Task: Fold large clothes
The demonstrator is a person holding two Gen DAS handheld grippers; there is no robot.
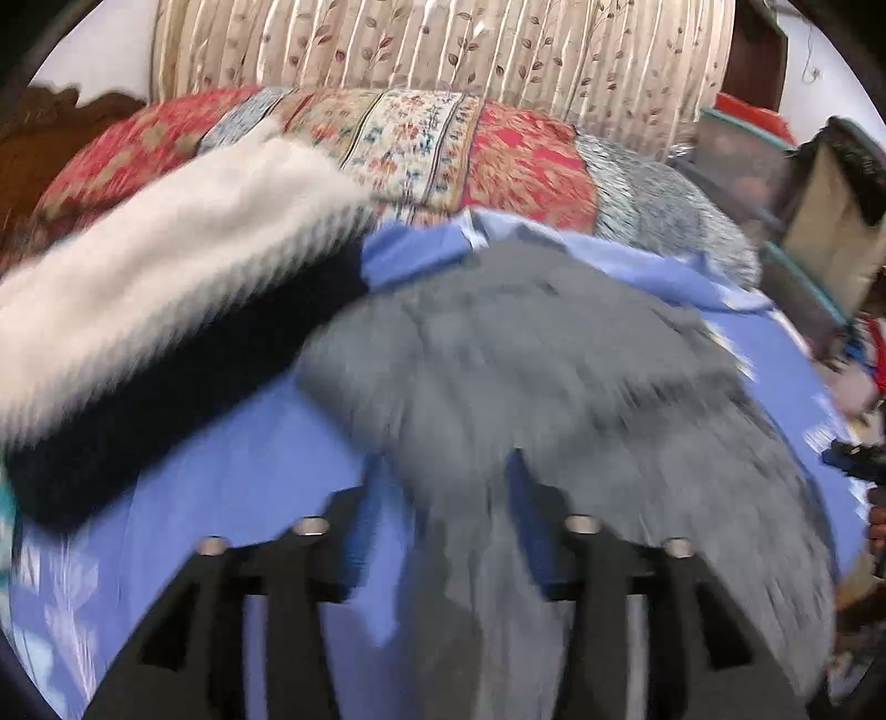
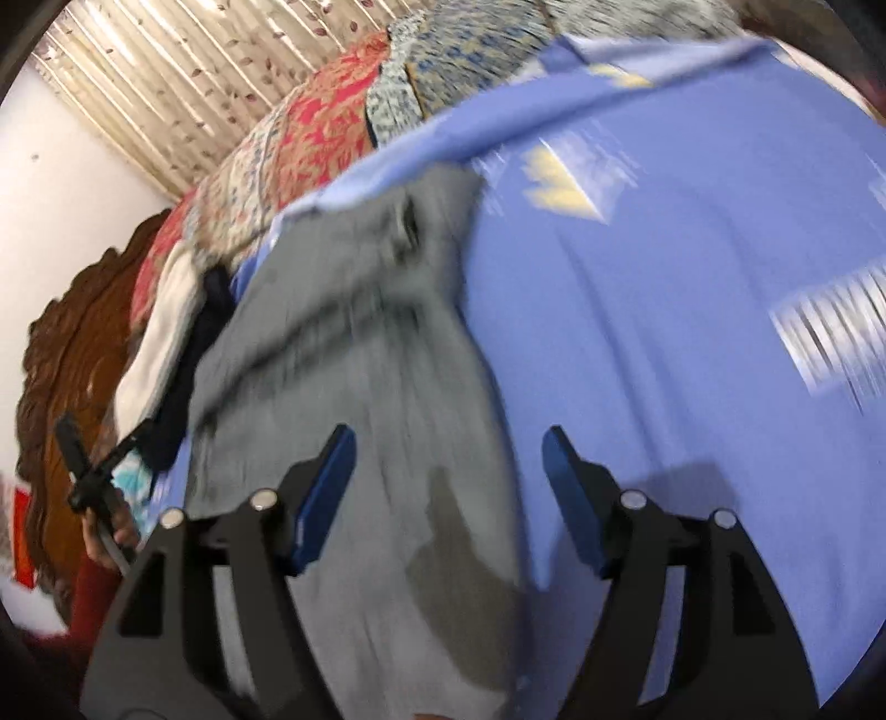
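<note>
A large grey garment (image 1: 526, 360) lies spread and rumpled on the blue bedsheet (image 1: 221, 471). My left gripper (image 1: 448, 482) hovers over its near left part, jaws open, with the grey cloth lying loose beneath the gap. In the right wrist view the same grey garment (image 2: 343, 332) runs up the left half of the sheet (image 2: 664, 332). My right gripper (image 2: 448, 443) stands open above the garment's right edge, and its blue pads (image 2: 326, 487) touch nothing. Both views are motion-blurred. A hand holds the left gripper (image 2: 83, 471) at that view's far left.
A white garment (image 1: 138, 288) and a black one (image 1: 194, 399) lie heaped on the left of the bed. A folded red patterned quilt (image 1: 498, 155) sits at the back before a curtain (image 1: 443, 44). A carved wooden headboard (image 2: 72, 332) and a box (image 1: 830, 232) flank the bed.
</note>
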